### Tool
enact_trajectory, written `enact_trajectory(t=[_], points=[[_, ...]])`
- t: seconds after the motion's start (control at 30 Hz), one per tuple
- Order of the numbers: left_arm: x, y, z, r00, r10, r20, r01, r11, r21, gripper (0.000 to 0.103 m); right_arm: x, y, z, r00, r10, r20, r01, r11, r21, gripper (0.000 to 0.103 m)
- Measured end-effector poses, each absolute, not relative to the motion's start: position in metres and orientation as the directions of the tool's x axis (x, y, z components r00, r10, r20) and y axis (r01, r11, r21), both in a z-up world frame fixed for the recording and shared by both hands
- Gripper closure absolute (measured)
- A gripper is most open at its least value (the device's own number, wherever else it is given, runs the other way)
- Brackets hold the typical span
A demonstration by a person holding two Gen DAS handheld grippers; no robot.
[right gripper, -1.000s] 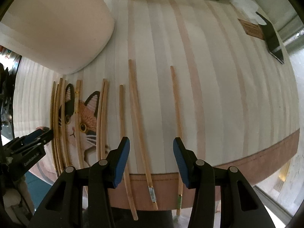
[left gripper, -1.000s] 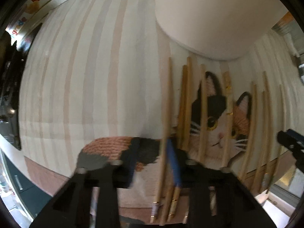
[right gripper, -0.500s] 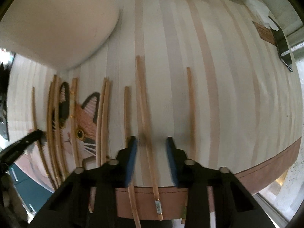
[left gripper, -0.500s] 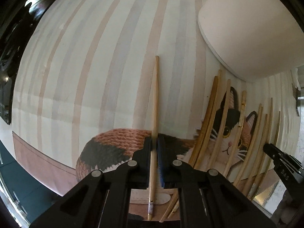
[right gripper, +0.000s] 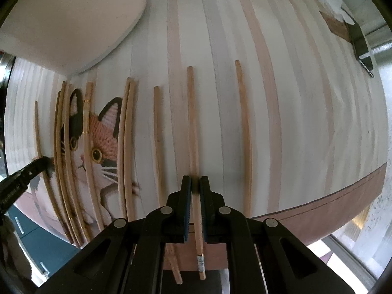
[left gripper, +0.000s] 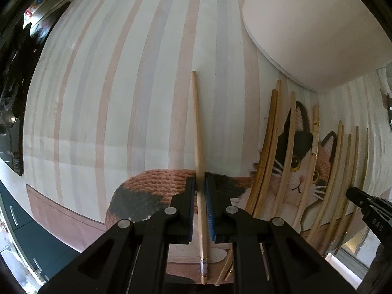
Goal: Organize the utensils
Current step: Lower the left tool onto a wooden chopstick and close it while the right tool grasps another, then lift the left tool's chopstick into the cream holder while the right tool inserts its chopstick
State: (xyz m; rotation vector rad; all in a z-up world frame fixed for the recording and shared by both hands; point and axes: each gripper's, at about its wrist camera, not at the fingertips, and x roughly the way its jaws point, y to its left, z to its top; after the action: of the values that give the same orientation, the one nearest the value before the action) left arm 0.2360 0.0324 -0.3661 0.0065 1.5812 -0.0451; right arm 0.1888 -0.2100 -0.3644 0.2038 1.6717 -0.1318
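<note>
Striped cloth (left gripper: 103, 103) with a cat print covers the table; pale beige and grey bands run away from both cameras, brown hem at the near edge. The cat's face (right gripper: 93, 147) sits at the left of the right wrist view and at the right of the left wrist view.

One large cream rounded container (left gripper: 313, 29), seen from its underside or flank, stands at the far side of the cloth just beyond the chopstick tips.

Chopsticks, wooden, lying roughly parallel, tips pointing away:
- Left wrist view: one chopstick (left gripper: 199, 132) in the claw, set apart on the stripes left of the cat's face; a loose row (left gripper: 291, 147) of about nine more across the face to the right, some touching in pairs.
- Right wrist view: one gripped chopstick (right gripper: 193, 127); one single stick (right gripper: 245, 132) right of it, well apart; one single stick (right gripper: 158, 142) left of it; then a touching pair (right gripper: 127, 142); then about five over the cat. Count at the far left uncertain.

Left gripper (left gripper: 200, 196): jaws narrow, blue pads pinched on its chopstick near the banded butt end.

Right gripper (right gripper: 195, 191): jaws narrow, clamped on its own chopstick, butt end with a grey band jutting back toward the camera.

Each view shows the other claw's black tip at its edge.
</note>
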Motion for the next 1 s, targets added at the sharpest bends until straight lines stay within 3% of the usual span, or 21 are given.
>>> enact_trajectory(t=[0.23, 0.37, 0.83, 1.0], points=[[0.237, 0.016, -0.338, 0.036, 0.02, -0.999, 0.028, 0.999, 0.021, 0.098, 0.211, -0.183, -0.373, -0.118, -0.03, -0.993, 0.135, 0.99, -0.046, 0.095], [0.23, 0.025, -0.32, 0.106, 0.066, -0.992, 0.006, 0.998, 0.067, 0.098, 0.211, -0.168, -0.382, -0.083, -0.013, -0.996, 0.179, 0.984, -0.027, 0.096], [0.237, 0.044, -0.231, 0.324, 0.119, -0.939, -0.052, 0.993, 0.108, 0.099, 0.186, -0.182, -0.323, 0.129, -0.002, -0.992, 0.239, 0.971, 0.029, 0.096], [0.237, 0.045, -0.205, 0.379, 0.114, -0.919, -0.056, 0.993, 0.1, 0.099, 0.193, -0.21, -0.272, 0.162, 0.001, -0.987, 0.242, 0.969, 0.04, 0.096]])
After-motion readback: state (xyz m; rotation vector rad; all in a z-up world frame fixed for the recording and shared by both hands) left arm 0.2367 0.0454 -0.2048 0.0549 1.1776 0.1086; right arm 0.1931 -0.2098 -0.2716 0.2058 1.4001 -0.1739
